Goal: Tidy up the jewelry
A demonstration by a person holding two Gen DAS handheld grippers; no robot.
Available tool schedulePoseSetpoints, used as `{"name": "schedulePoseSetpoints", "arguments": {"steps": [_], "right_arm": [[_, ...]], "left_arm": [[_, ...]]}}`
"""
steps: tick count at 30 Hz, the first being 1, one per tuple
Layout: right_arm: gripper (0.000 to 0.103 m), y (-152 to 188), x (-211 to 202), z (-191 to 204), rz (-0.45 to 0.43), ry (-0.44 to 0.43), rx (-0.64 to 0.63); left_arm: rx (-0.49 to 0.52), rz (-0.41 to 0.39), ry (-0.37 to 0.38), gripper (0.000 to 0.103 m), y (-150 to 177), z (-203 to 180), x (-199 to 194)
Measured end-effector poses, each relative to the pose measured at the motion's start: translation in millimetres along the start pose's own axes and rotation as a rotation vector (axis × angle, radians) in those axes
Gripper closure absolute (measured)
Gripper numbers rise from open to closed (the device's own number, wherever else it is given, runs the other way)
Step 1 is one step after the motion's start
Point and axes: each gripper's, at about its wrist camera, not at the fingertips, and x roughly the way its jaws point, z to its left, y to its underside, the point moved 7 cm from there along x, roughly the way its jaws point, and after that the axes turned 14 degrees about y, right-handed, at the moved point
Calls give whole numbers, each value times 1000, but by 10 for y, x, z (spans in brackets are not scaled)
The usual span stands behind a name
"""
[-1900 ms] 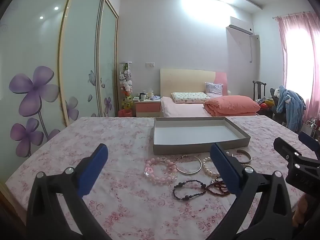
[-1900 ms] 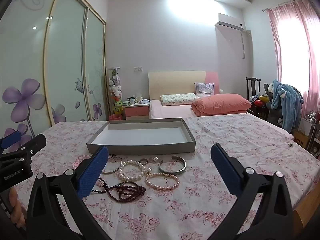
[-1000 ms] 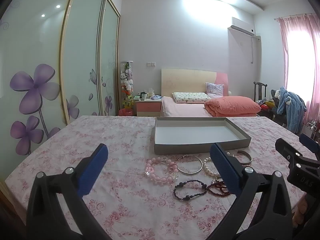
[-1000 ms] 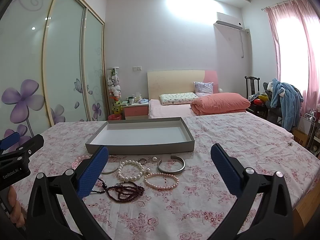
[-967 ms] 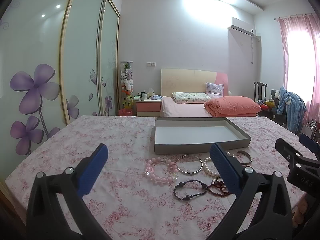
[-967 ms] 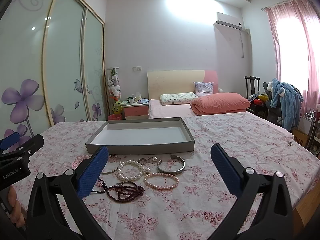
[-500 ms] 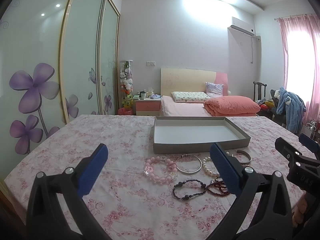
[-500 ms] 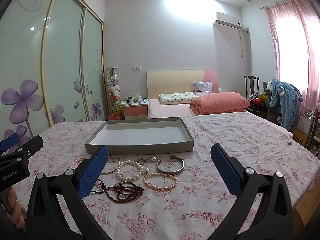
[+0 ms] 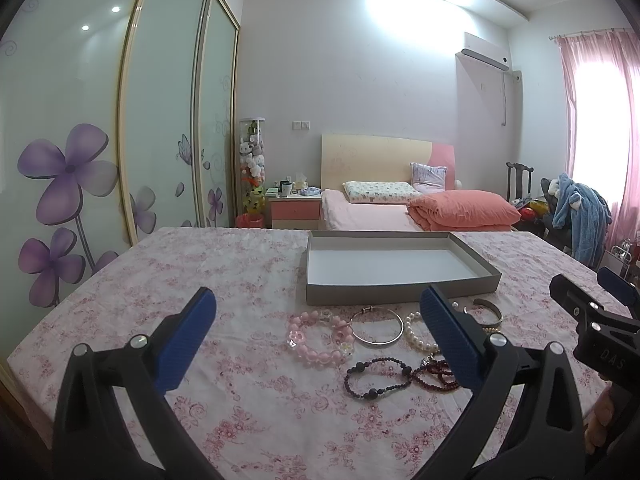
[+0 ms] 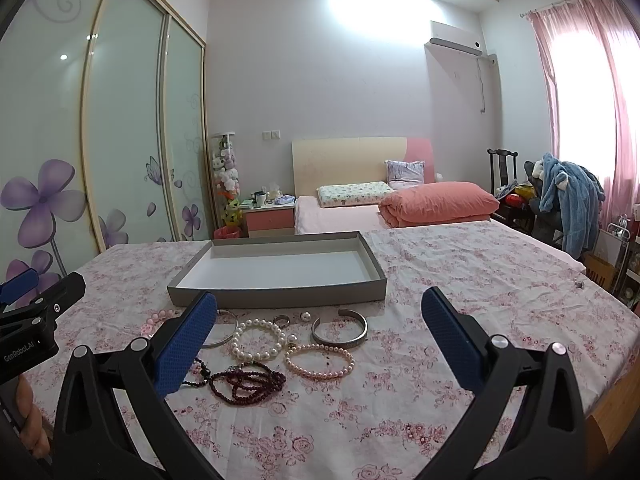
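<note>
A grey shallow tray (image 9: 400, 295) (image 10: 280, 297) stands empty on the floral tablecloth. In front of it lie a pink bead bracelet (image 9: 318, 340), a silver bangle (image 9: 378, 326), a white pearl bracelet (image 10: 258, 340), a silver cuff (image 10: 340, 330), a pink pearl bracelet (image 10: 320, 360), a dark red bead strand (image 10: 250, 386), a black bead bracelet (image 9: 378, 378) and small rings (image 10: 282, 322). My left gripper (image 9: 320, 336) is open and empty, above the table near the pink bracelet. My right gripper (image 10: 320, 336) is open and empty, near the cuff.
The table (image 10: 480, 300) has a floral cloth; its right edge drops off near a wooden frame (image 10: 612, 392). Behind are a bed (image 9: 400, 210), a nightstand (image 9: 294, 210), sliding wardrobe doors (image 9: 80, 140) at left and a chair with clothes (image 10: 560, 204) at right.
Both views have shifted only slightly; the jewelry and tray lie unmoved and both grippers stay open.
</note>
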Motion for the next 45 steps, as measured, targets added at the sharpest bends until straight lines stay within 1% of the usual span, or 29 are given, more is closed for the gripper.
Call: {"name": "schedulePoseSetpoints", "arguments": {"steps": [14, 17, 31, 32, 34, 37, 40, 42, 45], "right_arm": [[2, 3, 7, 8, 4, -1, 2], [2, 26, 22, -5, 5, -1, 4], [2, 76, 41, -18, 10, -1, 5], [2, 70, 38, -17, 9, 0, 6], [2, 59, 35, -15, 9, 0, 6], [2, 142, 44, -23, 9, 2, 6], [2, 118, 48, -24, 11, 1, 4], [2, 122, 97, -10, 18, 6, 0], [2, 231, 218, -26, 71, 25, -15]], "left_arm": [[-2, 3, -1, 4, 7, 10, -1], [-1, 3, -2, 4, -3, -25, -53], [-2, 4, -4, 4, -6, -70, -43], [-3, 5, -3, 4, 134, -56, 39], [-4, 5, -3, 4, 150, -63, 38], [-5, 7, -3, 4, 146, -58, 30], [-8, 12, -7, 4, 173, -48, 30], [-10, 13, -8, 4, 141, 5, 45], [-31, 53, -30, 4, 184, 123, 125]]}}
